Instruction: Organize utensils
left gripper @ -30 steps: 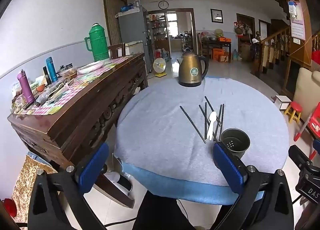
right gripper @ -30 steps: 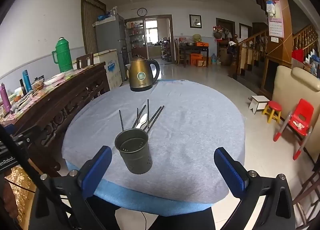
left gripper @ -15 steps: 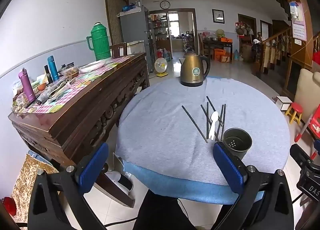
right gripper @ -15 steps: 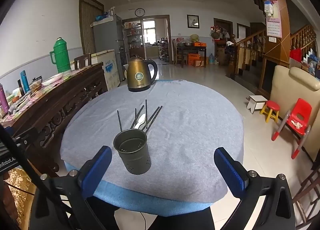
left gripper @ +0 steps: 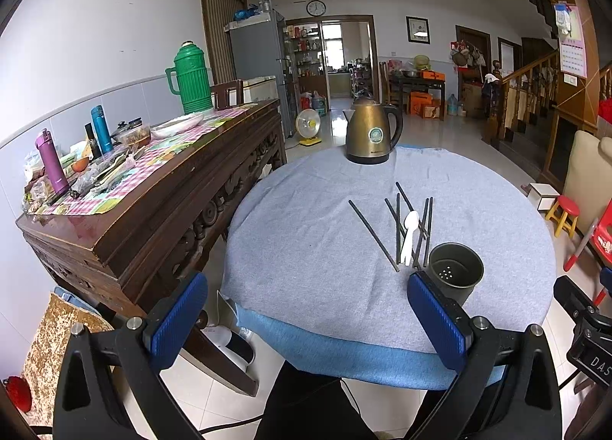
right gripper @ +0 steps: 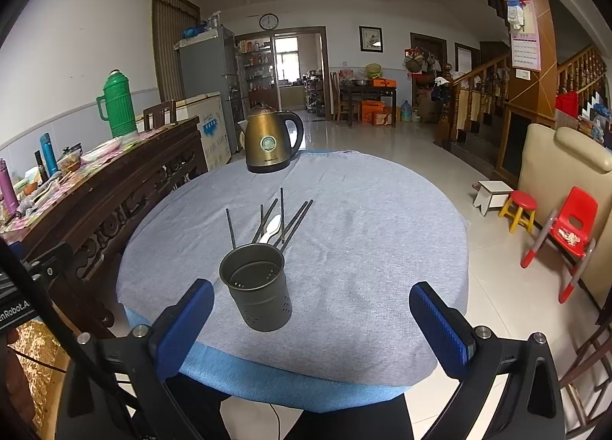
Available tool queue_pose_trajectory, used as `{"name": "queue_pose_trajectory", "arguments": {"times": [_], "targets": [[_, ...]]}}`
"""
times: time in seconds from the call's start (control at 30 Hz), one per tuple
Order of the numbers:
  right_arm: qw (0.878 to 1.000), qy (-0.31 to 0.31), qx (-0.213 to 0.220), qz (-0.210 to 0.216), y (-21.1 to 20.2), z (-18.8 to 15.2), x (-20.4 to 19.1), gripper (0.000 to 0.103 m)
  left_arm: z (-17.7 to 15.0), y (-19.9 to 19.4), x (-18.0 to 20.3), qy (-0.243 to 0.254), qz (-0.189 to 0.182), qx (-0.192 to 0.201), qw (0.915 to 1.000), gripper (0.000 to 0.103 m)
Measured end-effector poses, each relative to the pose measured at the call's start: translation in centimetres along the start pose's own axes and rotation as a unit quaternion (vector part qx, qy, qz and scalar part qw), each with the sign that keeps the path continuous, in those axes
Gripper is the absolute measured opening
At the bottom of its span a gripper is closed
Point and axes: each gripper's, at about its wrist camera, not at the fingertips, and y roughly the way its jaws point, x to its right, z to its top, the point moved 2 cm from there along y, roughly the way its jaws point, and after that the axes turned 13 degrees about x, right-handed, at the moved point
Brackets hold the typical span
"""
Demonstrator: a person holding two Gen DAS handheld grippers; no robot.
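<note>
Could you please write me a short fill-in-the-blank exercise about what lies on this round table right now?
1. The single white utensil among the dark chopsticks is a ____.
2. The utensil holder stands upright and holds ____ utensils.
3. The kettle at the table's far edge is ____ in colour.
4. The left tool and the right tool both have their jaws ____.

Missing words: spoon; no; gold; open
</note>
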Motion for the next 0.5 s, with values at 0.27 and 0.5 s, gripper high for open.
{"name": "queue_pose_trajectory", "arguments": {"times": [0.27, 0.5], "targets": [[1.000, -0.002, 0.000, 0.000, 0.05, 0.05, -0.27, 0.103, -0.31, 0.13, -0.26, -0.001, 0.000, -0.001, 1.0000, 0.103], [1.000, 0.000, -0.002, 0.001, 0.13, 0.05, -0.36, 0.103, -0.36, 0.13, -0.15, -0.001, 0.000, -0.001, 1.0000, 0.103]]}}
